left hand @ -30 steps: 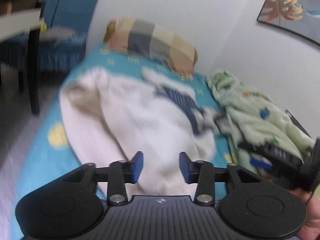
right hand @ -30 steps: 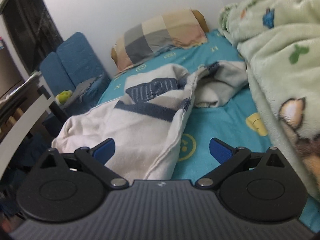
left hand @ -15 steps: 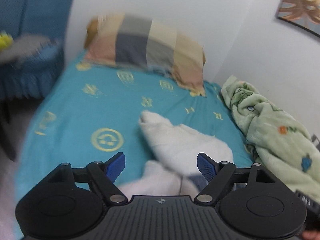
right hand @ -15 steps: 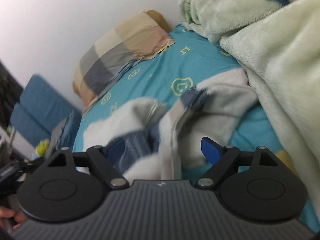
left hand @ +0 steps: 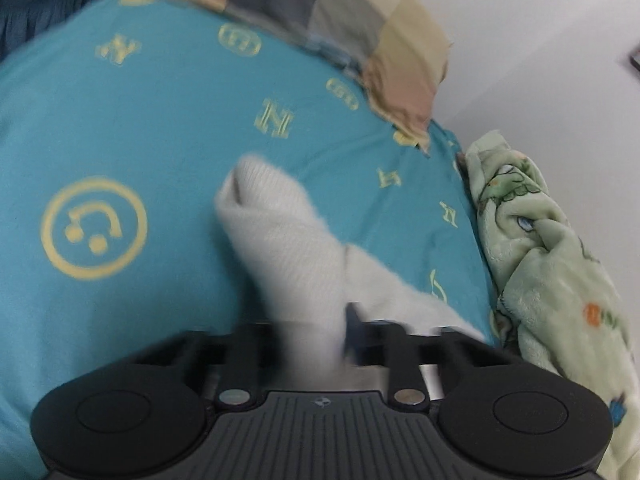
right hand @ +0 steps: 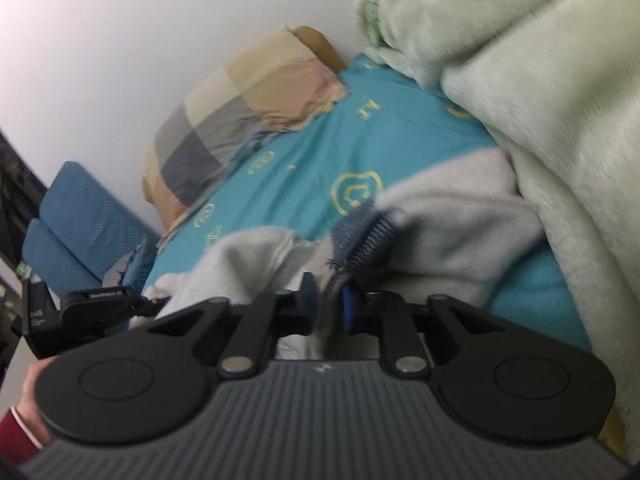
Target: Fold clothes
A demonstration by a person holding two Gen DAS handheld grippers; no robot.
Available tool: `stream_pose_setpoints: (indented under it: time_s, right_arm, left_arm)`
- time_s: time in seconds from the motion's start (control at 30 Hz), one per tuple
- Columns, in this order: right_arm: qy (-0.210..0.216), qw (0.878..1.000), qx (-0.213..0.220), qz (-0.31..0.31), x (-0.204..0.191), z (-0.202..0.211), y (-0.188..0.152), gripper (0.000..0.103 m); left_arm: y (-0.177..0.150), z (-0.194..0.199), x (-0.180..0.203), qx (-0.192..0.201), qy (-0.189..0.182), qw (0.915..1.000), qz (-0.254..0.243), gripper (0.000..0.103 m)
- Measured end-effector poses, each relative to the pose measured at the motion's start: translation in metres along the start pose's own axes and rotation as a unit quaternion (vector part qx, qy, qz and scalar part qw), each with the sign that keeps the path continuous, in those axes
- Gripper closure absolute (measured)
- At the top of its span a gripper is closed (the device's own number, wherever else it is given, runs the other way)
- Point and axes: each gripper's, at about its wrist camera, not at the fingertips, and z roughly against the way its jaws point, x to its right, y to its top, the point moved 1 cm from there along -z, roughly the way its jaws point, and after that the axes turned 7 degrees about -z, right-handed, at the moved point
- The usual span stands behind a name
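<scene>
Two wrist-camera views over a bed (left hand: 120, 128) with a teal sheet printed with yellow symbols.

Left wrist view: the left gripper (left hand: 312, 336) fills the bottom edge. Half a second ago its jaws were spread wide over the sheet; now they have drawn inward onto a white sleeve (left hand: 280, 240) of the sweater, which runs up from between them toward 11 o'clock and ends in an open cuff lying on the sheet. Blur hides the exact contact, but the cloth passes between the jaws and they appear to pinch it. The camera has also moved closer to the bed than before. A checked pillow (left hand: 340, 16) lies at 12 o'clock and a pale green fleece blanket (left hand: 552, 264) is bunched at 3 o'clock.

Right wrist view: the right gripper (right hand: 326, 308) had its jaws wide apart half a second ago; now they are pressed nearly together, pinching a fold of the white sweater (right hand: 452, 232) just below its navy ribbed trim (right hand: 364, 236). The sweater lies crumpled on the sheet in the middle of the view, its far side touching the green blanket (right hand: 560, 120) at 2 o'clock. The pillow (right hand: 248, 112) sits at 11 o'clock, a blue chair (right hand: 76, 232) at 9 o'clock. The left gripper (right hand: 96, 308) shows at 8 o'clock against the sweater's near edge.
</scene>
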Motion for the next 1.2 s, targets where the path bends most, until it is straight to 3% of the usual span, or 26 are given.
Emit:
stream_pose_setpoints:
  time_s: [0.17, 0.3, 0.43, 0.57, 0.7, 0.8, 0.9, 1.03, 1.13, 1.2]
  right_arm:
    - [0.019, 0.998, 0.022, 0.047, -0.017, 0.02, 0.007, 0.092]
    - [0.062, 0.995, 0.054, 0.058, -0.043, 0.046, 0.026, 0.093]
    - [0.13, 0.982, 0.084, 0.103, -0.1, 0.067, 0.053, 0.093]
    - [0.183, 0.965, 0.12, 0.144, -0.161, 0.08, 0.091, 0.093]
    - [0.19, 0.949, 0.171, 0.187, -0.194, 0.082, 0.124, 0.093]
    - [0.15, 0.954, 0.176, 0.193, -0.186, 0.054, 0.133, 0.093]
    - [0.089, 0.968, 0.133, 0.194, -0.156, 0.008, 0.121, 0.093]
    - [0.01, 0.977, 0.065, 0.202, -0.11, -0.044, 0.102, 0.09]
    - [-0.006, 0.979, 0.038, 0.201, -0.091, -0.052, 0.093, 0.089]
    - [-0.011, 0.977, 0.033, 0.209, -0.088, -0.048, 0.086, 0.08]
  left_arm:
    - [0.004, 0.08, 0.013, 0.079, 0.01, 0.9965, -0.025, 0.088]
    - [0.014, 0.167, 0.012, 0.146, 0.014, 0.9886, -0.034, 0.089]
    - [0.034, 0.249, 0.016, 0.199, 0.022, 0.9786, -0.05, 0.089]
    - [0.05, 0.303, 0.027, 0.254, 0.032, 0.9644, -0.067, 0.088]
    - [0.062, 0.293, 0.031, 0.272, 0.021, 0.9601, -0.062, 0.086]
    - [0.064, 0.245, 0.027, 0.249, 0.033, 0.9657, -0.065, 0.081]
    - [0.056, 0.179, 0.01, 0.197, 0.057, 0.9768, -0.061, 0.078]
    - [0.027, 0.117, -0.015, 0.119, 0.077, 0.9891, -0.042, 0.068]
    - [0.006, 0.114, -0.027, 0.1, 0.066, 0.9919, -0.042, 0.054]
    - [-0.008, 0.13, -0.034, 0.102, 0.06, 0.992, -0.045, 0.041]
